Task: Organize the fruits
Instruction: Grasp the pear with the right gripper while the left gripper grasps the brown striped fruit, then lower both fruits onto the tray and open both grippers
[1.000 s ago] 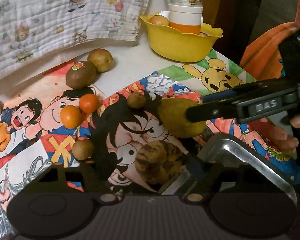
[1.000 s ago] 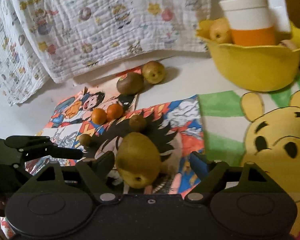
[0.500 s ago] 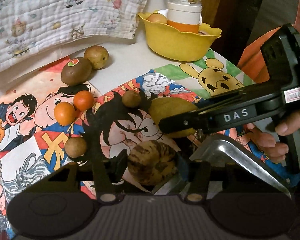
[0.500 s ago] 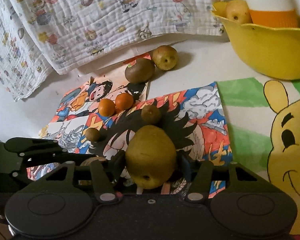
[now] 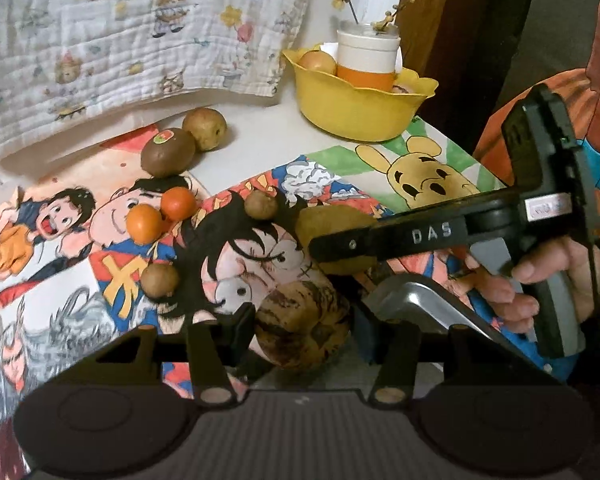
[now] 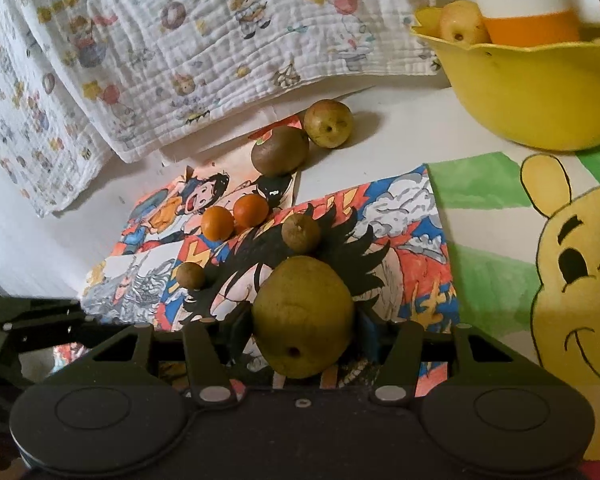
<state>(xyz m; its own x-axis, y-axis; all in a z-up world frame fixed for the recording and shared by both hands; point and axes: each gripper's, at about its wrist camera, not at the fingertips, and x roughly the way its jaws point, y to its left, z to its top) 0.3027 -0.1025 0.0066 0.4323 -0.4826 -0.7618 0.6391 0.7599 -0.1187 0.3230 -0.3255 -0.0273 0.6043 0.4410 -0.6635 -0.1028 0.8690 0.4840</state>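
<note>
My left gripper is shut on a round yellow fruit with dark brown stripes, held just above the cartoon mat. My right gripper is shut on a green-yellow pear. In the left wrist view that pear shows behind the right gripper's black finger. A kiwi, a small yellow-green fruit, two oranges and two small brown fruits lie on the mat. At the back right a yellow bowl holds one fruit.
A white and orange cup stands in the bowl. A quilted printed cloth hangs along the back. A bent metal bar lies by my left gripper, and a person's hand holds the right gripper. A bear drawing covers the right side.
Both grippers' jaws have closed from wide apart onto their fruits. The left wrist view has shifted slightly, and the right gripper now reaches further across it.
</note>
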